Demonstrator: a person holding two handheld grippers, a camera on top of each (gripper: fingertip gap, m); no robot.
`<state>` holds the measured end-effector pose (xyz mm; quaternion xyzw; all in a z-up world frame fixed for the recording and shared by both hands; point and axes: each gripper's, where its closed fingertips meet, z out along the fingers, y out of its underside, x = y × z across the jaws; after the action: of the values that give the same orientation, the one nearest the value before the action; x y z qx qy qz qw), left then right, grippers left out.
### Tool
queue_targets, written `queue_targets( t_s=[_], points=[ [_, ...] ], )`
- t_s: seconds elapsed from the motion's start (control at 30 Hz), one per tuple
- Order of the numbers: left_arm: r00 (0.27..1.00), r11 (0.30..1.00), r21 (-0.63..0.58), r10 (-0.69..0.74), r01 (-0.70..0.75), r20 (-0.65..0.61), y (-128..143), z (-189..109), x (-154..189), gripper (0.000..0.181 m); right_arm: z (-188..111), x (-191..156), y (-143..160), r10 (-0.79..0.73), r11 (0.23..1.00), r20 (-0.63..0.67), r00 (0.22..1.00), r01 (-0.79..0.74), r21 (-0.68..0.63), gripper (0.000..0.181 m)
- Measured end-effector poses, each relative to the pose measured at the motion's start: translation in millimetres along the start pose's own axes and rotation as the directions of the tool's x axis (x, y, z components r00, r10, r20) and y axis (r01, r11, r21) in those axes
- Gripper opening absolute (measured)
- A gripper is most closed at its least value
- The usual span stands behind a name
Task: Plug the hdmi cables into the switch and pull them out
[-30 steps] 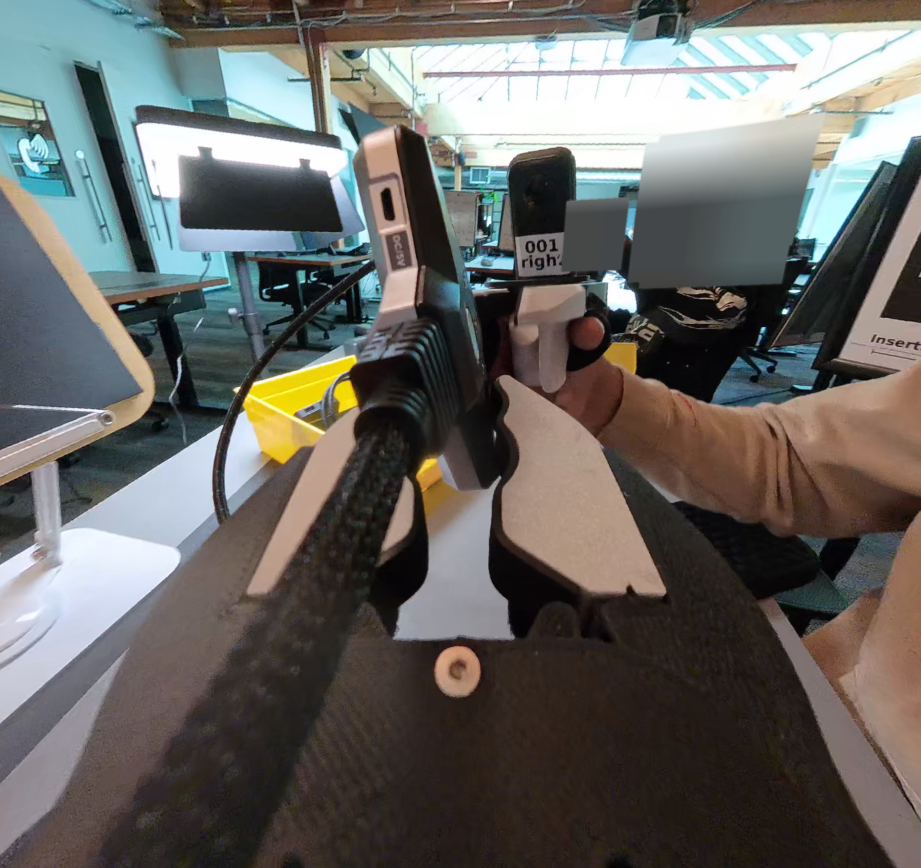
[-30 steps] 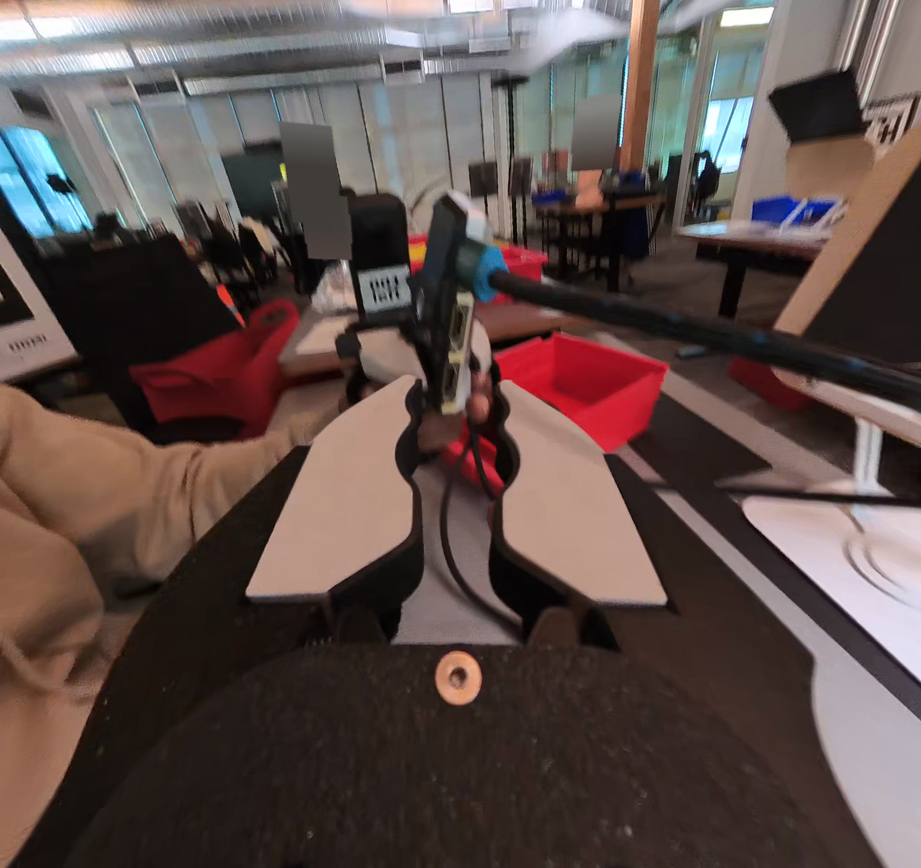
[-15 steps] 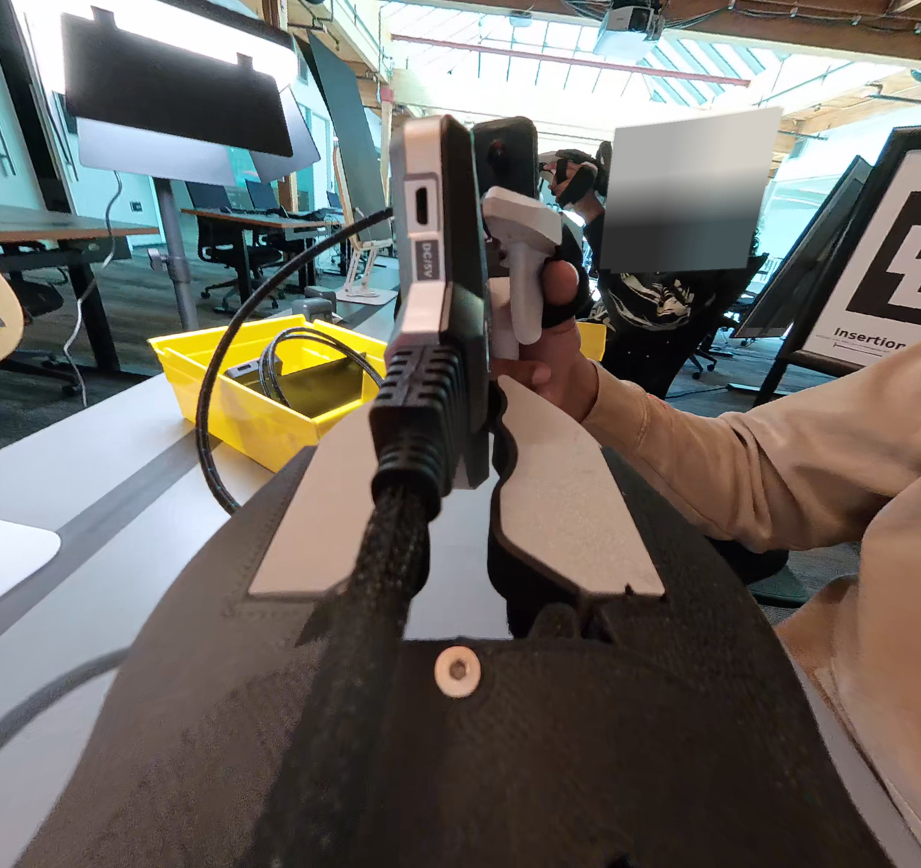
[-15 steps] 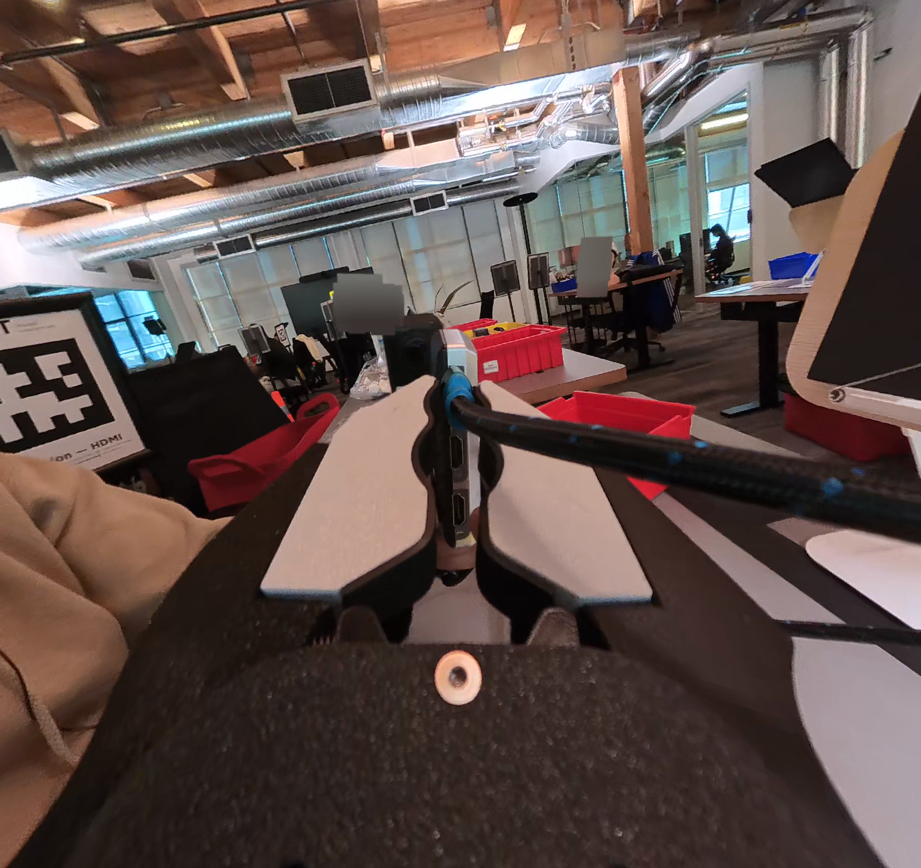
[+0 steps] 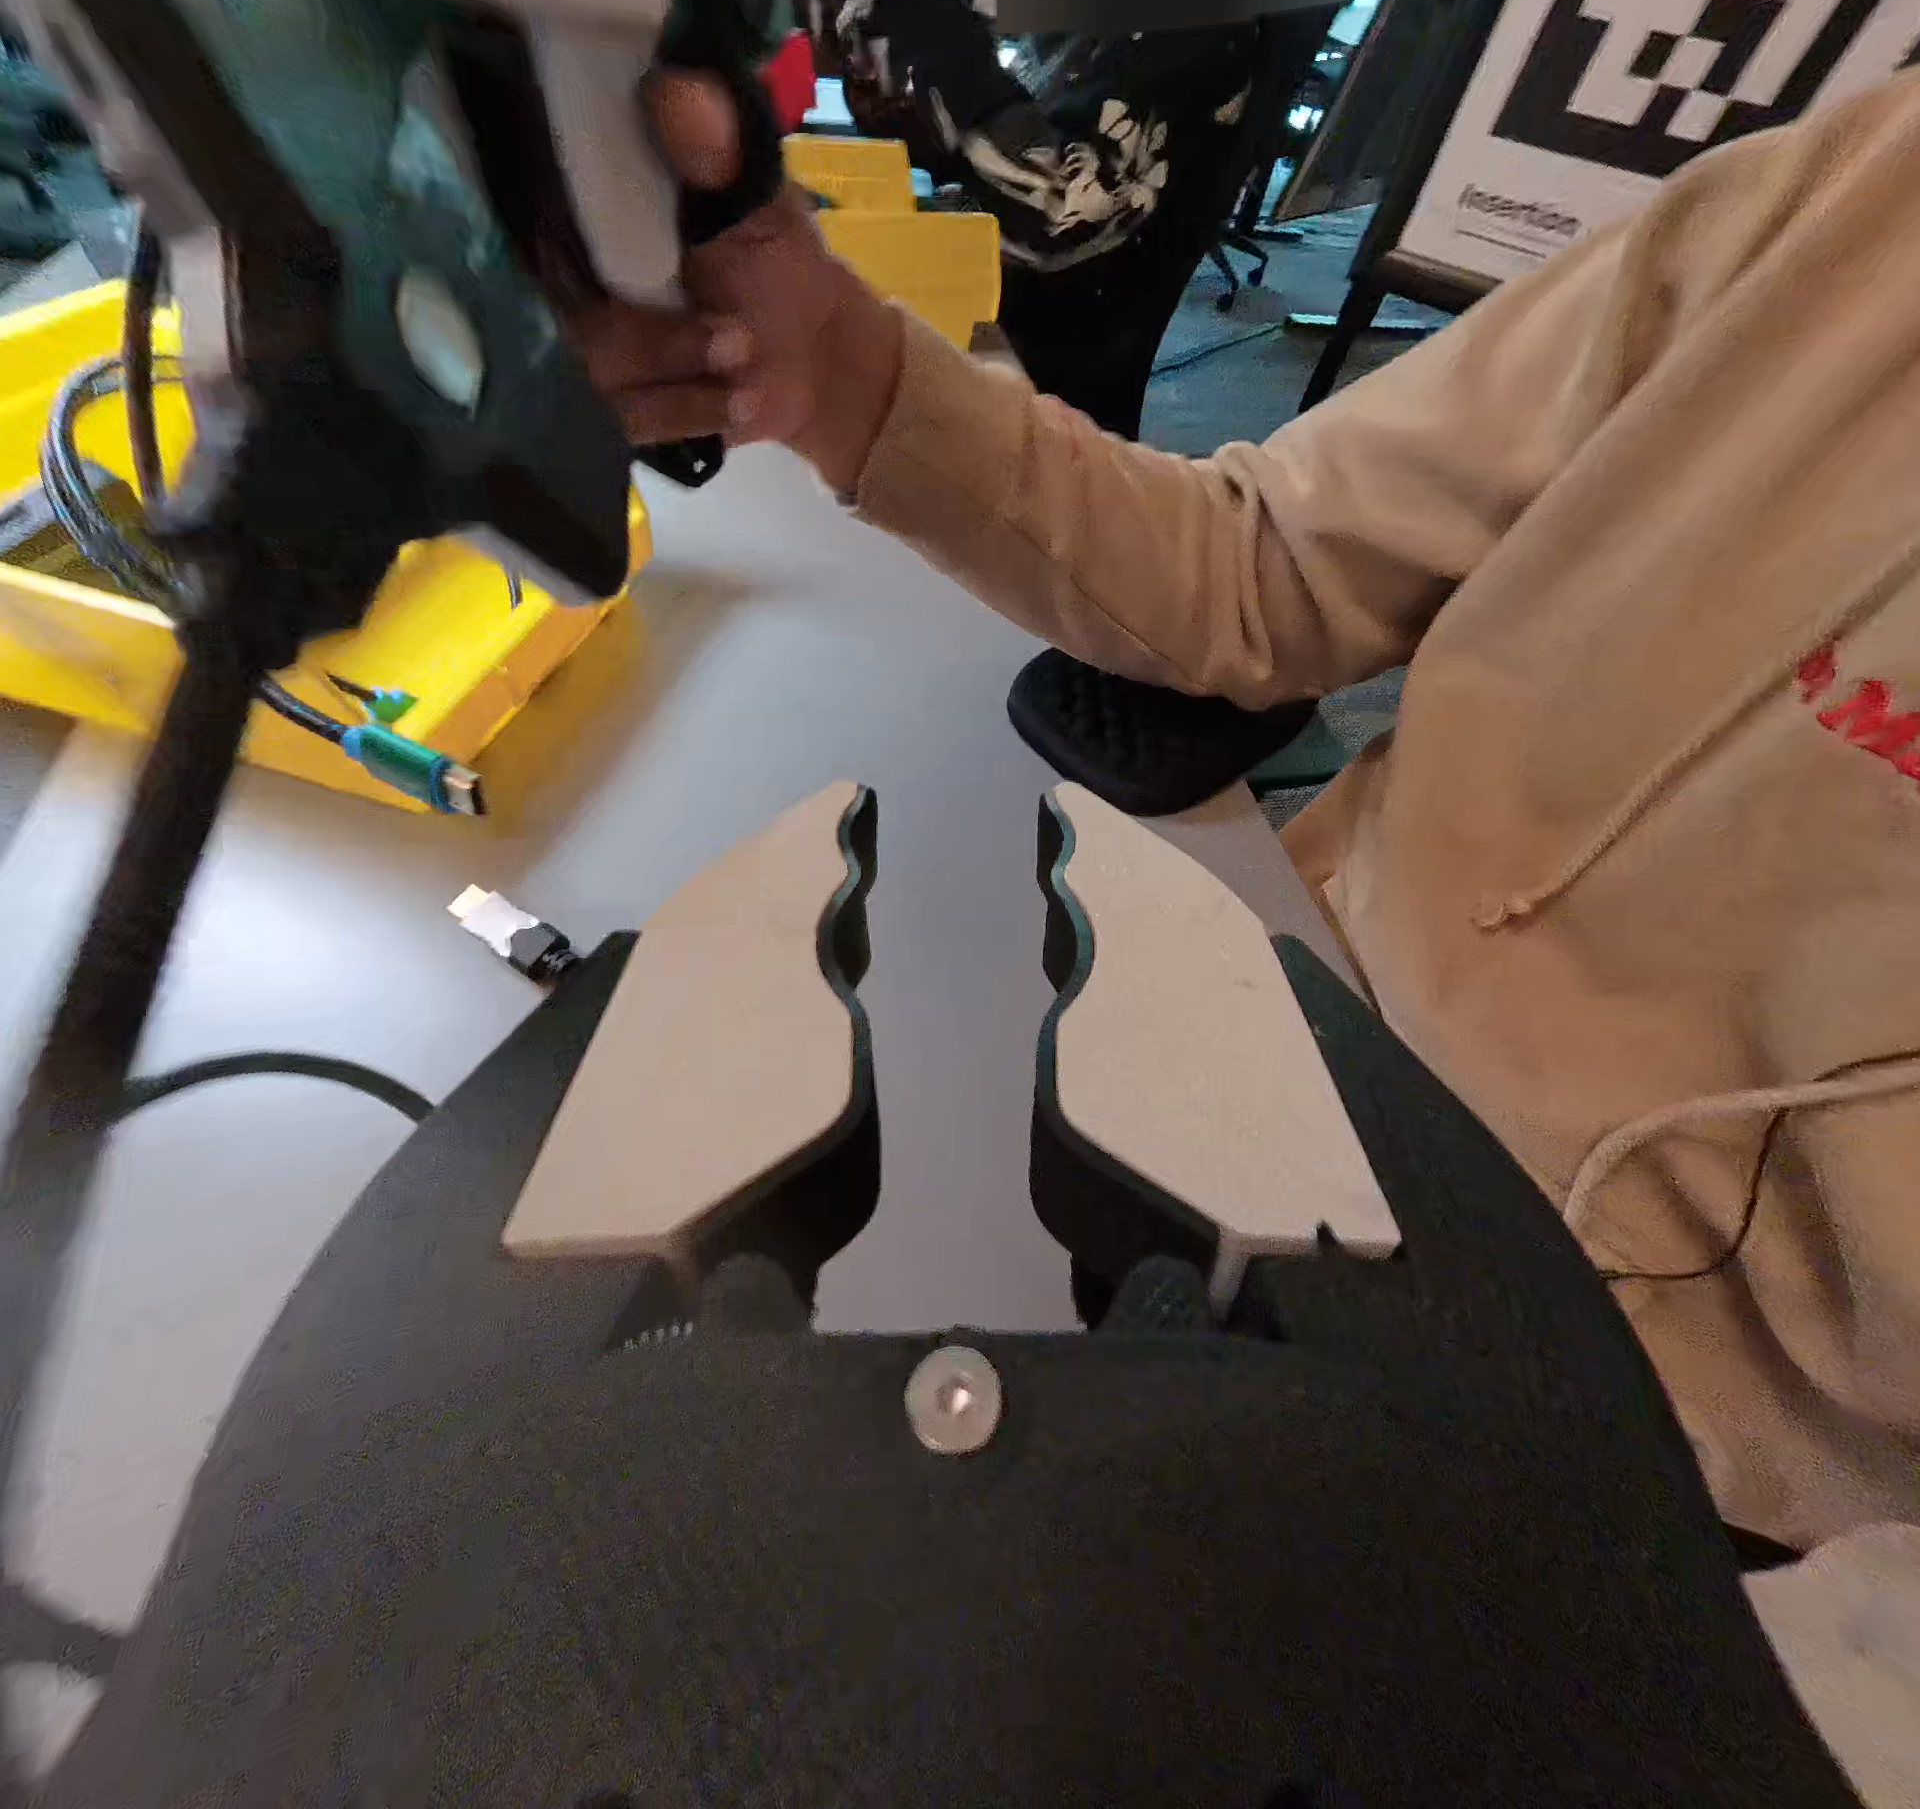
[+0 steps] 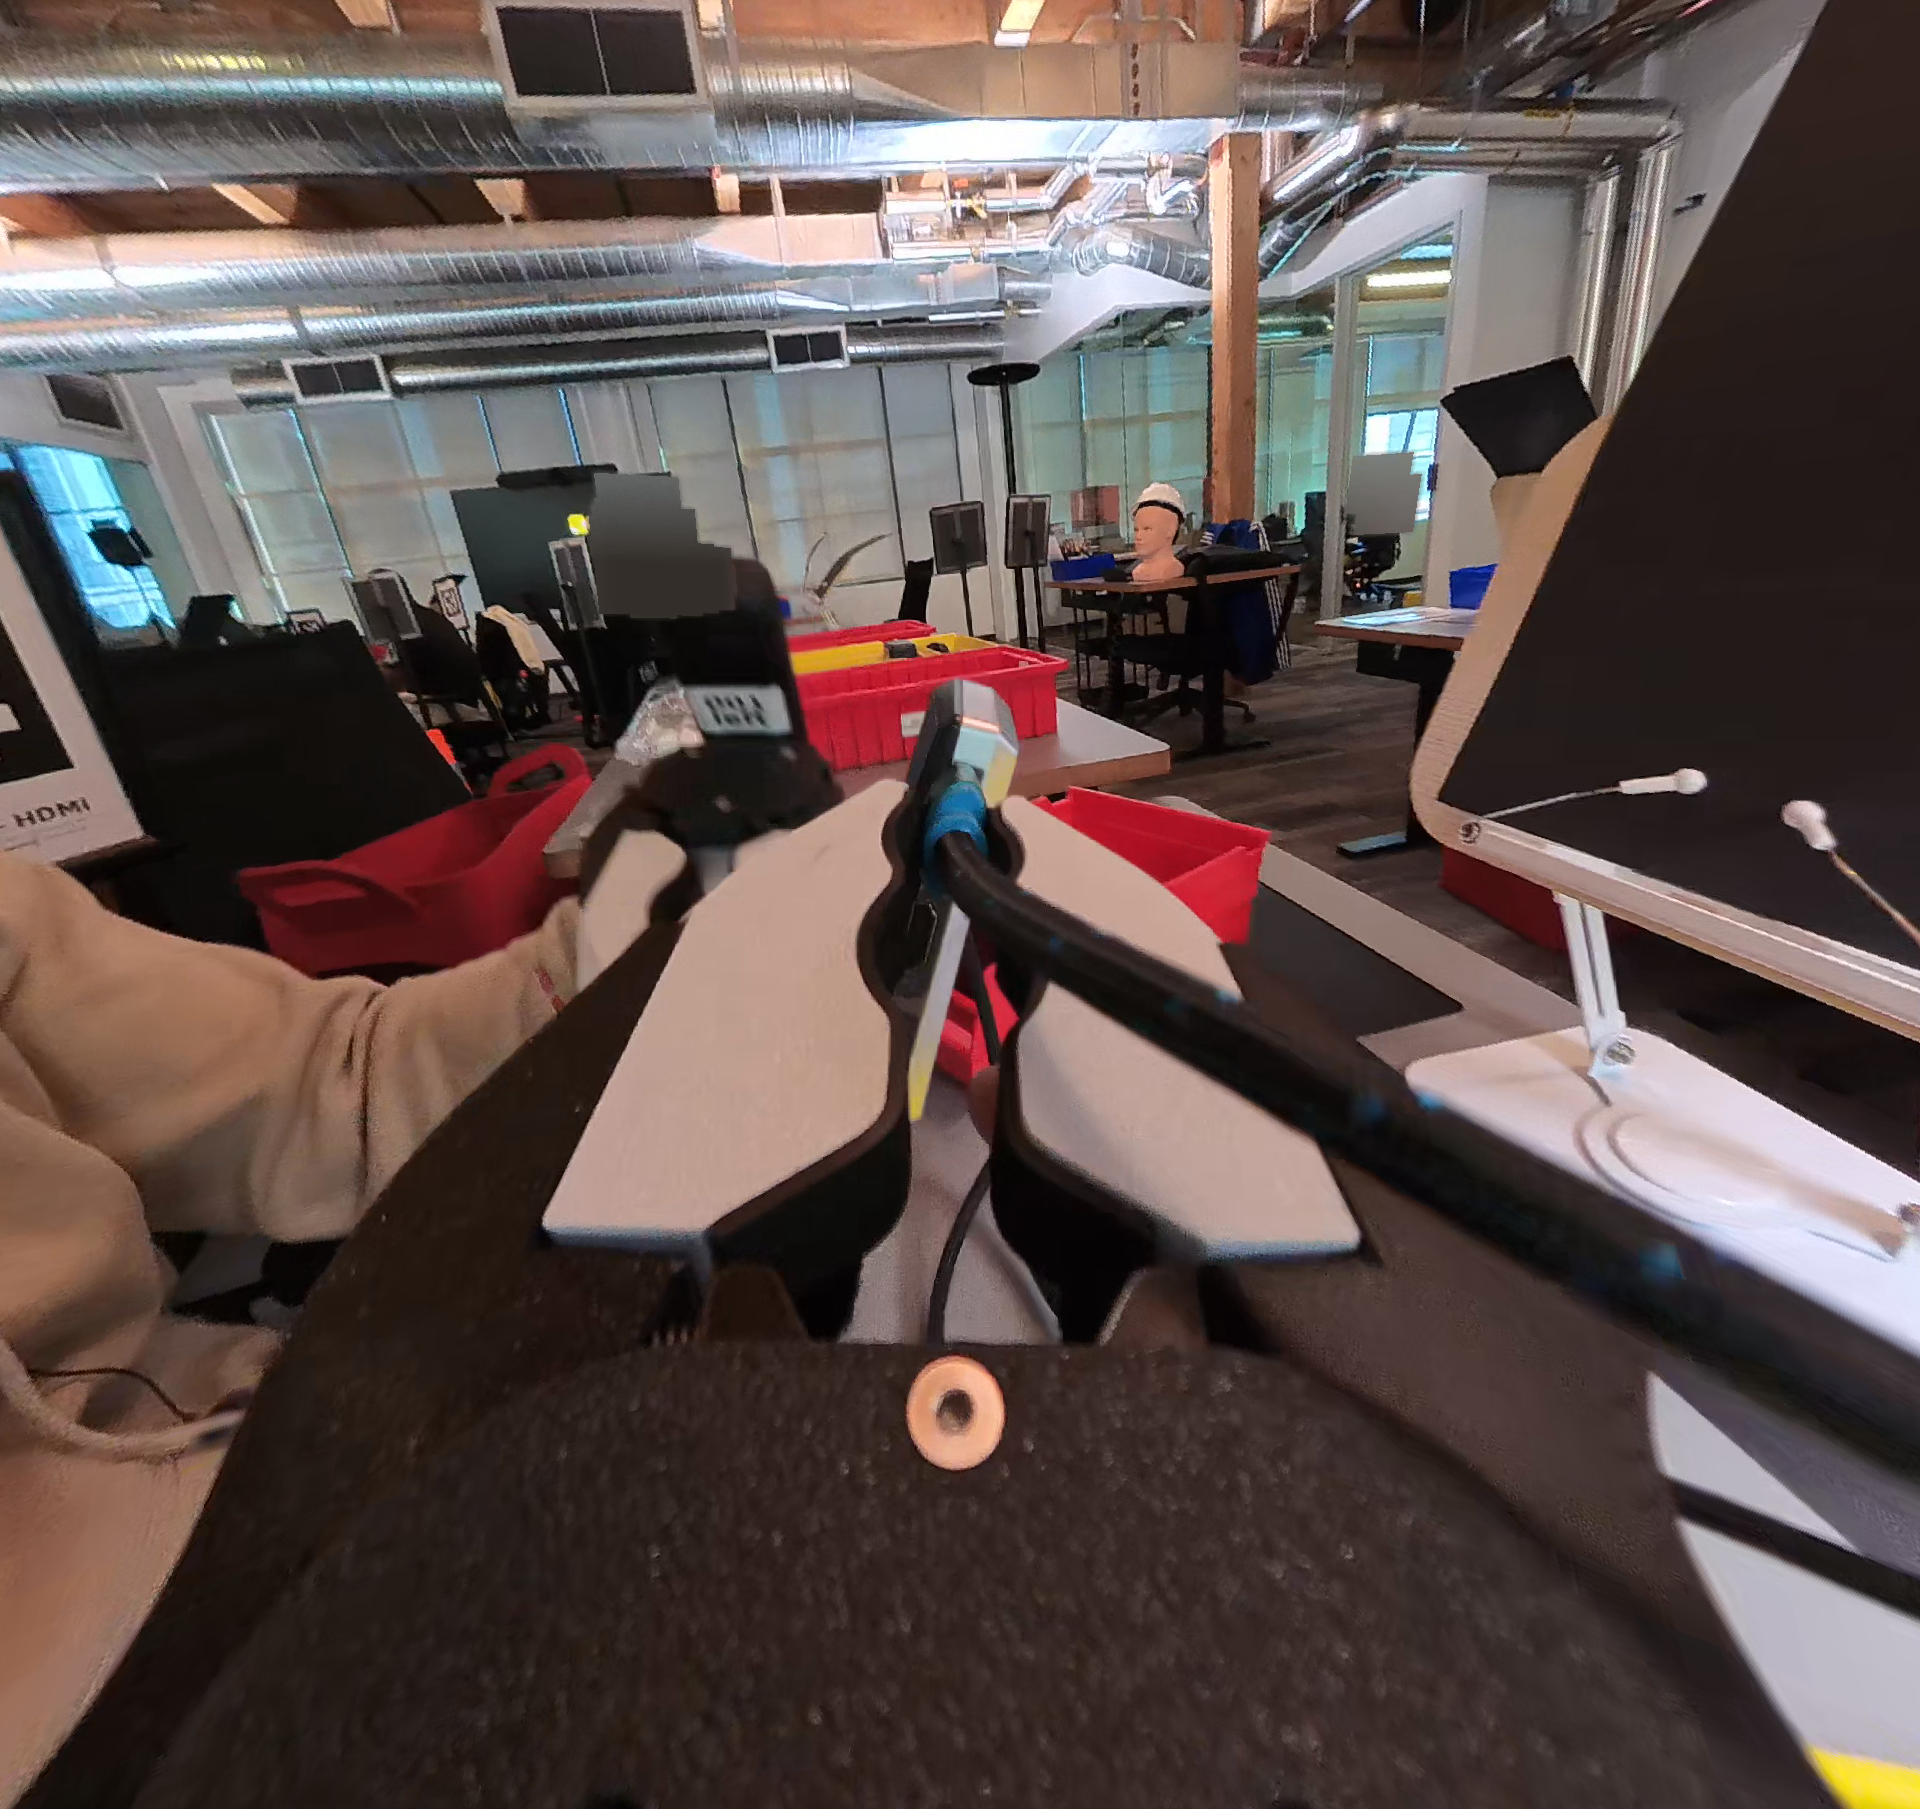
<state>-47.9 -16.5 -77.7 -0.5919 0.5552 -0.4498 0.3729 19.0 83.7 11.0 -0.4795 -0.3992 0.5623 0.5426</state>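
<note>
My right gripper [image 6: 940, 809] is shut on the HDMI switch [image 6: 961, 731], a thin silver and black box held on edge in the air. A black braided cable [image 6: 1351, 1105] with a blue plug collar is plugged into the switch and trails toward the lower right. In the left wrist view my right gripper [image 5: 270, 512] is blurred at the upper left, and the cable [image 5: 156, 824] hangs from it. My left gripper [image 5: 956, 809] is open and empty, tilted down over the grey table [image 5: 790, 637]. A green-blue plug [image 5: 416, 772] and a silver plug [image 5: 504, 928] lie loose on the table.
A yellow bin [image 5: 436, 637] holding coiled cables stands at the table's left. Red bins [image 6: 1153, 845] and a red basket [image 6: 416, 876] lie beyond. A dark board on a white stand [image 6: 1714, 616] is close on the right. A beige sleeve [image 5: 1195, 533] crosses the left wrist view. Across from one pair of fingers to the other is roughly 15 centimetres.
My left gripper has let go of the switch, opened and swung down toward the table. My right gripper has closed on the switch and now holds it alone.
</note>
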Motion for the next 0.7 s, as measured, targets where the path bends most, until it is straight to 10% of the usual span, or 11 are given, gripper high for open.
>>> queue_targets(
  t_s=[0.23, 0.7],
  points=[
    [0.933, 0.969, 0.242, -0.038, -0.054, 0.358, -45, -41, -41, 0.044, 12, -21, 32, -0.065, 0.986, 0.123, 0.99, 0.083, -0.144, 0.011],
    [0.962, 0.998, 0.028, 0.053, -0.063, 0.266, -15, 0, -34, 0.022, 38, -60, 66, -0.116, 0.96, 0.281, 0.953, 0.18, -0.214, 0.011]
  ],
)
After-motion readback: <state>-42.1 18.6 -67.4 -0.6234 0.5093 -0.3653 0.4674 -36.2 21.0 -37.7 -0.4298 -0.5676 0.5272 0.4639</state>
